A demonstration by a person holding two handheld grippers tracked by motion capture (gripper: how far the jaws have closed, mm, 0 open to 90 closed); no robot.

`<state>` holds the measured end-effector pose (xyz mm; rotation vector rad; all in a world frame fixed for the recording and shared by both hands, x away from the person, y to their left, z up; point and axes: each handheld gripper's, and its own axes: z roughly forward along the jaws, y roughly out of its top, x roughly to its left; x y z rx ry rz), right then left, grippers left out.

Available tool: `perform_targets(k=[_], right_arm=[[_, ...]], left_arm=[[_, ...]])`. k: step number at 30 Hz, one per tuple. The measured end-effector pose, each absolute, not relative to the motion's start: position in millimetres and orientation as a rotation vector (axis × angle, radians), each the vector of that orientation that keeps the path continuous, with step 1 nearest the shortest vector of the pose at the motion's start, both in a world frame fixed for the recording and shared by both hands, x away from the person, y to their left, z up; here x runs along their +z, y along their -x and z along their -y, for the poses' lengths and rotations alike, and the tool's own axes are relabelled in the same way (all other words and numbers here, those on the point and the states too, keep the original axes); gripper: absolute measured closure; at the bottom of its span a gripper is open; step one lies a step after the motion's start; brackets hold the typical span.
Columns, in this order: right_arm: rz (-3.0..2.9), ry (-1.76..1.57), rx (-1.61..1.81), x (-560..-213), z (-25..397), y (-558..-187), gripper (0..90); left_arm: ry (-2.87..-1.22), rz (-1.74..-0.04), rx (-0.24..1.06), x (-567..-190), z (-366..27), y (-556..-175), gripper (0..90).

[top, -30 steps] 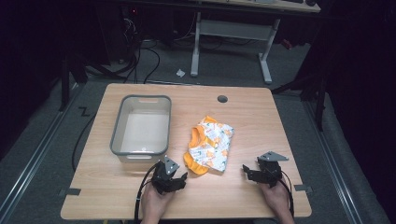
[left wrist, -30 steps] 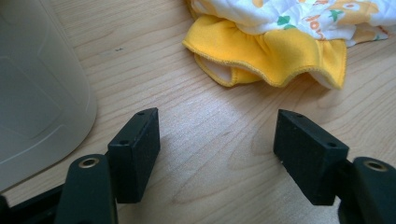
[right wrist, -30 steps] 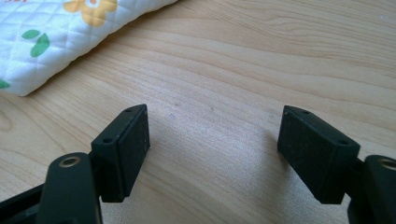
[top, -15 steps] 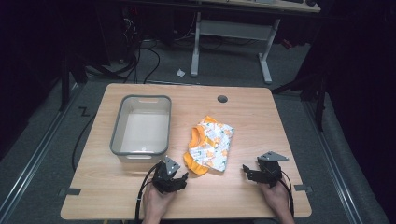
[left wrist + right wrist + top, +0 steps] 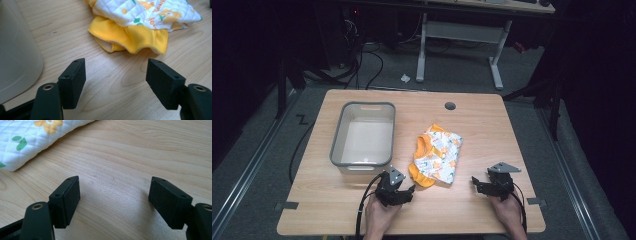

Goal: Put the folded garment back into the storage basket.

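Start of work: the folded garment [image 5: 436,159] lay ungrasped on the table [image 5: 512,150] beside the grey bin [image 5: 362,135]; left tool [image 5: 404,192] and right tool [image 5: 478,184] gaped empty; all handling remained.

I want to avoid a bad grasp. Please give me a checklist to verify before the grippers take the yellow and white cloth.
1. Left gripper open: ok, jaws wide apart.
2. Right gripper open: ok.
3. Folded yellow and white quilted cloth free on the light wooden table: ok, nothing lies on it.
4. Yellow hem ahead of the left gripper: ok, not yet touched.
5. Grey plastic bin empty: ok.
6. Cloth layers separable: cannot tell.
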<state>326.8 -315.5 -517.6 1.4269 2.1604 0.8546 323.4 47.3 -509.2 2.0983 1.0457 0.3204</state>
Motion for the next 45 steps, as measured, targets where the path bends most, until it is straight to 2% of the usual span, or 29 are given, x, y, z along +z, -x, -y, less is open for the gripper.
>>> perform_targets(k=[7,17,45], right_arm=[[-2.162,-1.424,0.855,-518,315,-327,25.3],[-2.163,-1.424,0.856,-518,315,-327,25.3],[-2.163,-1.424,0.855,-518,316,-327,25.3]], left_arm=[[-2.079,-1.037,0.251,-501,-44,-326,32.6],[-2.052,-1.021,0.217,-486,-41,-335,32.6],[-2.146,-0.997,0.256,-466,-3,-373,31.5]])
